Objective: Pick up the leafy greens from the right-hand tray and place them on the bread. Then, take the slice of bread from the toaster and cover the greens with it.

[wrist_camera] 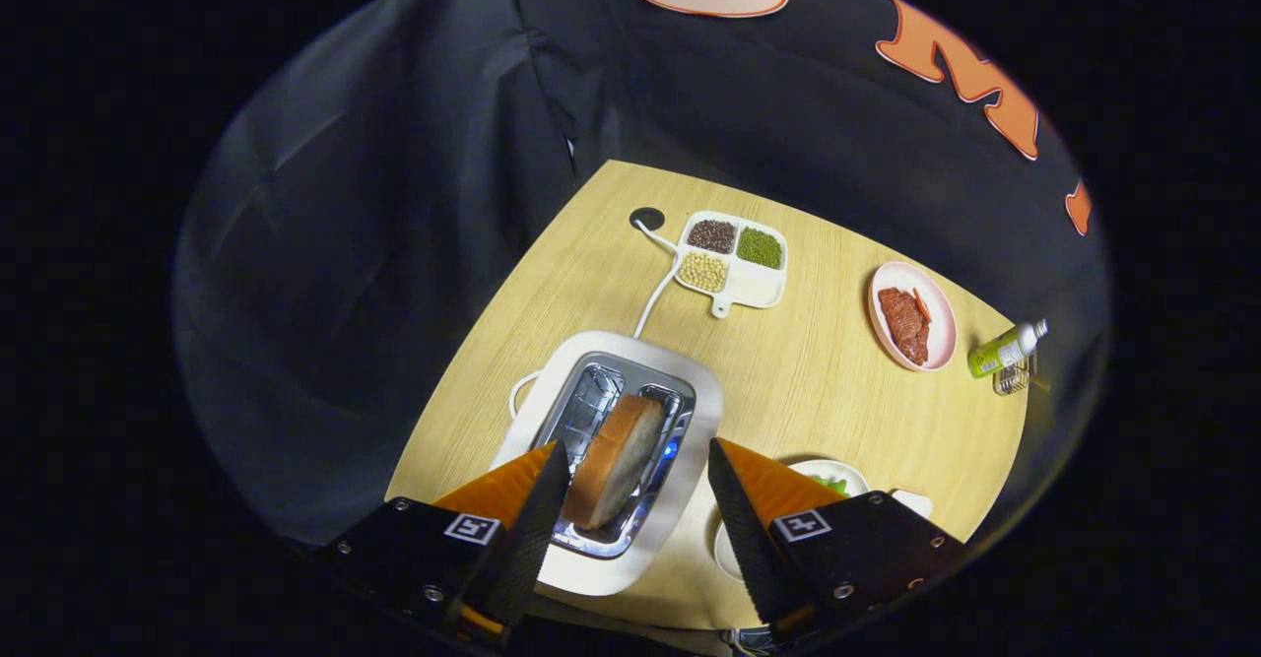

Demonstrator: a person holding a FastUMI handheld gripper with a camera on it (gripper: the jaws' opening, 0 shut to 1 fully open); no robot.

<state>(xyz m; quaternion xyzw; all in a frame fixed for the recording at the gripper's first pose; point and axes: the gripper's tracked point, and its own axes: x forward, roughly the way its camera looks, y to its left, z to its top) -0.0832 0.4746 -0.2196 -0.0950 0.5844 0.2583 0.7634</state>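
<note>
A white toaster (pixel 680 411) with a shiny metal slot sits on the wooden table (pixel 818 381), straight below me. A slice of bread (pixel 613 460) with a brown crust stands on edge in the slot, leaning a little. My gripper (pixel 635 460) is open above the toaster, its two fingers either side of the slice with a gap on the right side. Beyond the right finger, a white plate (pixel 847 475) shows a bit of leafy greens (pixel 830 485); most of it is hidden by the finger.
A white divided dish (pixel 763 288) with dark, green and pale beans stands farther back, by the toaster's white cord (pixel 655 293). A pink plate (pixel 941 317) holds red meat (pixel 904 324). A small green bottle (pixel 1005 350) stands in a wire holder at the table's right edge.
</note>
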